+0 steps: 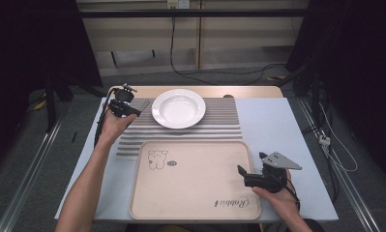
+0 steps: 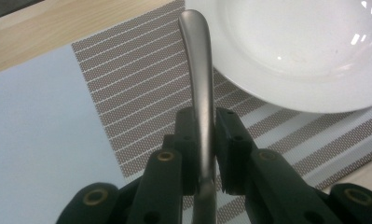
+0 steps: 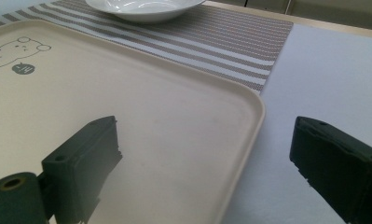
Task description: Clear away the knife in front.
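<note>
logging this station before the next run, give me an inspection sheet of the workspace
surface: pale blue table, wooden strip at its far edge
job's things: metal utensil handle clamped in the left gripper, over the striped placemat beside the white plate; beige tray bare
clutter: nothing seen
grippers: left shut on the handle; right gripper open, above the tray's right edge
cables: one trails from each gripper; more lie on the floor beyond the table
surroundings: dark curtains at both sides, grey floor
</note>
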`<action>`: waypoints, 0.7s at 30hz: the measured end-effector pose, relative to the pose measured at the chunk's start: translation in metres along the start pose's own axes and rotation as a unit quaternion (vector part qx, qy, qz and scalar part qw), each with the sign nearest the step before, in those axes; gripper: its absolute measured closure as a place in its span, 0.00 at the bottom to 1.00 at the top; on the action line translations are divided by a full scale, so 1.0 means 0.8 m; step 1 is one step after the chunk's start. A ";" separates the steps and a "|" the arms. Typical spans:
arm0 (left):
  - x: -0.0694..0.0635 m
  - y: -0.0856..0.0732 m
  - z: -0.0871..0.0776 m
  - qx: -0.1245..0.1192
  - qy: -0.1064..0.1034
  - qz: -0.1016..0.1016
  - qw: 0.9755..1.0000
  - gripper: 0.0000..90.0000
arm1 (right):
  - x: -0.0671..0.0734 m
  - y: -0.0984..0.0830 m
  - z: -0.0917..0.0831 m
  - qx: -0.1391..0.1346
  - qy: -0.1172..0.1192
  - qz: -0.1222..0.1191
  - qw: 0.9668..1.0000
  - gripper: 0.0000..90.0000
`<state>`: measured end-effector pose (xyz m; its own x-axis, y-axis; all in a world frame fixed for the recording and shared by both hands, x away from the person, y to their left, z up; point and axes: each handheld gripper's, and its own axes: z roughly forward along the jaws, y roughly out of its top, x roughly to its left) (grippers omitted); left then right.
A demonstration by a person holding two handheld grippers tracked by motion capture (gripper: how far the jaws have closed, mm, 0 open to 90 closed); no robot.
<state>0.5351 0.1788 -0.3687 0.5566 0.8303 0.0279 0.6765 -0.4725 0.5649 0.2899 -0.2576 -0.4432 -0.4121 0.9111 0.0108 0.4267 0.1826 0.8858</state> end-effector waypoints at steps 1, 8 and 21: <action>-0.001 0.000 -0.002 -0.002 -0.001 0.004 1.000 0.89 | 0.000 0.000 0.000 0.001 0.000 -0.001 1.000 0.09; -0.012 -0.001 -0.011 -0.010 -0.009 0.014 1.000 0.89 | -0.001 0.000 0.000 -0.002 -0.002 -0.001 1.000 0.09; -0.038 -0.014 -0.027 -0.019 -0.016 0.041 0.999 0.89 | -0.001 0.000 -0.003 0.000 -0.005 0.000 1.000 0.09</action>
<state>0.5003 0.1652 -0.3579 0.6254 0.7788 0.0486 0.6095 -0.5264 0.5928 0.2885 -0.2590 -0.4424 -0.4044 0.9145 0.0074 0.4266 0.1815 0.8860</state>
